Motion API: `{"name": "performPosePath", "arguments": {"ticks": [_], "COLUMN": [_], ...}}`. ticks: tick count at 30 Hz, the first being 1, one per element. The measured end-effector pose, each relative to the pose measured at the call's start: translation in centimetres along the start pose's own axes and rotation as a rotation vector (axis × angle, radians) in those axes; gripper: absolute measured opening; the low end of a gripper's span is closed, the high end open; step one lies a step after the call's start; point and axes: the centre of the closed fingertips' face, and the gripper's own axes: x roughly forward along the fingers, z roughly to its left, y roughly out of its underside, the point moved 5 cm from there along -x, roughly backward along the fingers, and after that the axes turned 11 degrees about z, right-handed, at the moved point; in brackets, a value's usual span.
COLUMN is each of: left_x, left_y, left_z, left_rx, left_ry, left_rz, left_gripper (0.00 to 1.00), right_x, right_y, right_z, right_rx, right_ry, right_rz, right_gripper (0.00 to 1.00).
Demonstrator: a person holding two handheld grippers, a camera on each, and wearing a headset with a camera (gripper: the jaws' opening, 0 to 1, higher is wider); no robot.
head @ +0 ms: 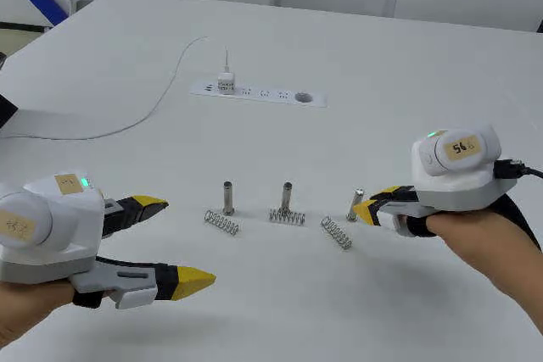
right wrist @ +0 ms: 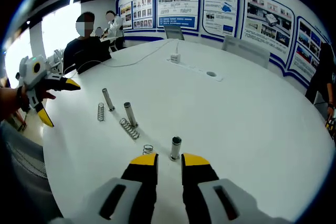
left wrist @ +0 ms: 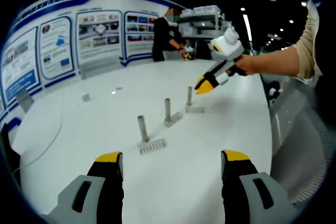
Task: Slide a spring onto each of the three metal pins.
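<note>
The left gripper [head: 174, 242] is held low at the near left of the white table [head: 382, 57], lying roughly level and pointing right toward the row of parts. Its yellow-tipped jaws are spread wide with nothing between them. The right gripper [head: 366, 211] comes in from the right in the person's hand, tilted down and pointing left, its tips just beside the base of the right pin [head: 357, 203]. In the right gripper view its jaws stand only narrowly parted, and the pin rises just beyond the gap, not pinched. The three metal pins stand upright in a row across the middle of the table: the left pin [head: 228, 197], the middle pin [head: 287, 196] and the right one. None carries a spring. A spring lies flat on the table on the near side of each. The left spring [head: 221, 222] is just beside its pin's foot, the middle spring [head: 287, 217] lies crosswise against its pin's foot, and the right spring [head: 336, 232] lies at a slant between the middle and right pins. Farther back lies a white power strip [head: 257, 91] with a white plug [head: 226, 82] in it and a cable [head: 144, 108] curving off to the left, well apart from the pins.
</note>
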Motion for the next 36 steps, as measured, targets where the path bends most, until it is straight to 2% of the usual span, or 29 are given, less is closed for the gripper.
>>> {"name": "performPosePath", "arguments": {"ticks": [9,18,36], "left_x": [0.0,0.1,0.2], "left_y": [0.1,0.0,0.1], "left_z": [-0.1,-0.1,-0.3], "left_rx": [0.000,-0.001,-0.001], "left_ry": [0.002,0.003,0.007], "left_rz": [0.002,0.001,0.006], "left_gripper": [0.77,0.77,0.77], "right_x": [0.0,1.1,2.8], "right_y": [0.9,1.6,2.8], "right_z": [1.1,2.6,3.3], "right_rx": [-0.005,-0.024,-0.019], "right_ry": [-0.022,-0.054,-0.068], "right_rz": [0.009,0.036,0.085], "right_gripper": [0.19,0.19,0.17]}}
